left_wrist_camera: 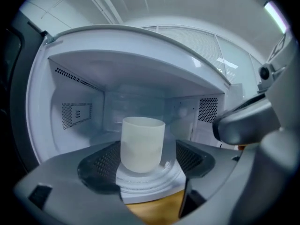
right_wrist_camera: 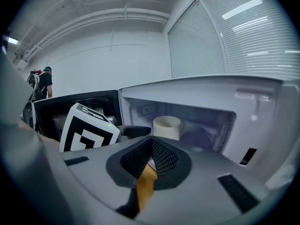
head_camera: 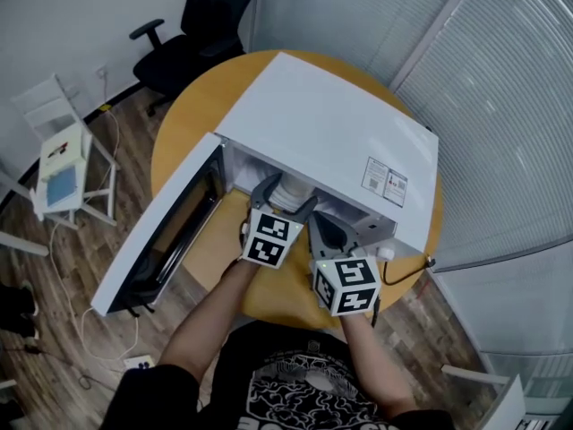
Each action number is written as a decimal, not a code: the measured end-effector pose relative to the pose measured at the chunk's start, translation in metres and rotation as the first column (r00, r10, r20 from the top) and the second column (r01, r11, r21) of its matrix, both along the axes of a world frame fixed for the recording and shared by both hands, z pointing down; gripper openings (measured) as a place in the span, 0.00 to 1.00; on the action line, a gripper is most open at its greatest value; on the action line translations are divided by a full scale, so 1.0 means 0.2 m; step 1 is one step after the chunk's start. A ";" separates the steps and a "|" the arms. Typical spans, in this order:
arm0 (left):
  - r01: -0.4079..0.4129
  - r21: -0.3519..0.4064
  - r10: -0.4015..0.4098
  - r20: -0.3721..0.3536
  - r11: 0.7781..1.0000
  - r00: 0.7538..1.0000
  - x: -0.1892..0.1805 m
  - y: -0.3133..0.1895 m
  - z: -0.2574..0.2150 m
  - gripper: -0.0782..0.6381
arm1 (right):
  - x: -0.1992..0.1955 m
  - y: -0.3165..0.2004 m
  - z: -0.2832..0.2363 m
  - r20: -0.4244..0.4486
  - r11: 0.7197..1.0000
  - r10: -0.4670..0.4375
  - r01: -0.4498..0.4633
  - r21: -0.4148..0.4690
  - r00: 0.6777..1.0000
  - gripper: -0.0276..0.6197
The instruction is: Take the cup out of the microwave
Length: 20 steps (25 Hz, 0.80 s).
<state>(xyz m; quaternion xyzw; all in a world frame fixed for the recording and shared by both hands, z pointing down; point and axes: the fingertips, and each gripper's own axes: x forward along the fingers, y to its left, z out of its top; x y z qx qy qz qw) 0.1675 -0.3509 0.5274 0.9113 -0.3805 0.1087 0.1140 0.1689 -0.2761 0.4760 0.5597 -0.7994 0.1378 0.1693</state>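
Note:
A white cup (left_wrist_camera: 143, 144) stands upright on the glass turntable (left_wrist_camera: 150, 181) inside the white microwave (head_camera: 331, 124), whose door (head_camera: 166, 231) hangs open to the left. My left gripper (left_wrist_camera: 146, 162) reaches into the cavity, open, with one pad on each side of the cup and neither touching it. From the head view it (head_camera: 286, 195) straddles the cup (head_camera: 292, 189) at the oven's mouth. My right gripper (head_camera: 317, 222) hovers just outside the opening, to the right of the left one, pads together with nothing in them (right_wrist_camera: 151, 142). The cup (right_wrist_camera: 167, 127) shows beyond it.
The microwave sits on a round wooden table (head_camera: 192, 106). A black cable (head_camera: 403, 271) lies by its right corner. A black office chair (head_camera: 192, 34) and a small white chair (head_camera: 67, 164) stand on the floor at the left. Window blinds (head_camera: 501, 106) fill the right.

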 end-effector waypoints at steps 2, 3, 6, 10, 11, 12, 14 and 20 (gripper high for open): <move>0.006 0.010 -0.006 -0.005 1.000 1.000 0.01 -0.02 0.00 0.62 | 0.01 0.00 0.01 -0.002 1.000 -0.011 0.011 -0.002 1.000 0.07; 0.009 0.011 -0.009 -0.003 1.000 1.000 0.02 -0.04 0.00 0.63 | 0.01 0.00 0.02 -0.003 1.000 -0.016 0.016 -0.003 1.000 0.07; 0.013 0.010 -0.013 0.010 1.000 1.000 0.03 -0.07 0.03 0.66 | 0.02 0.00 0.04 -0.007 0.999 -0.033 0.033 -0.009 0.999 0.07; 0.005 0.007 -0.006 0.018 1.000 1.000 0.06 -0.10 0.05 0.72 | 0.02 0.00 0.08 -0.012 0.998 -0.053 0.053 -0.022 0.999 0.07; 0.002 0.009 -0.002 0.019 1.000 1.000 0.07 -0.11 0.05 0.73 | 0.03 -0.01 0.08 -0.013 0.998 -0.056 0.056 -0.025 0.998 0.07; 0.001 0.013 -0.001 0.020 1.000 1.000 0.08 -0.12 0.05 0.74 | 0.03 -0.01 0.09 -0.013 0.998 -0.059 0.058 -0.027 0.998 0.07; 0.004 0.017 -0.004 0.018 1.000 1.000 0.09 -0.14 0.04 0.76 | 0.04 -0.01 0.10 -0.016 0.997 -0.066 0.065 -0.031 0.998 0.07; -0.010 0.029 0.010 0.023 1.000 1.000 0.11 -0.18 0.05 0.80 | 0.06 -0.02 0.11 -0.006 0.997 -0.074 0.074 -0.035 0.997 0.07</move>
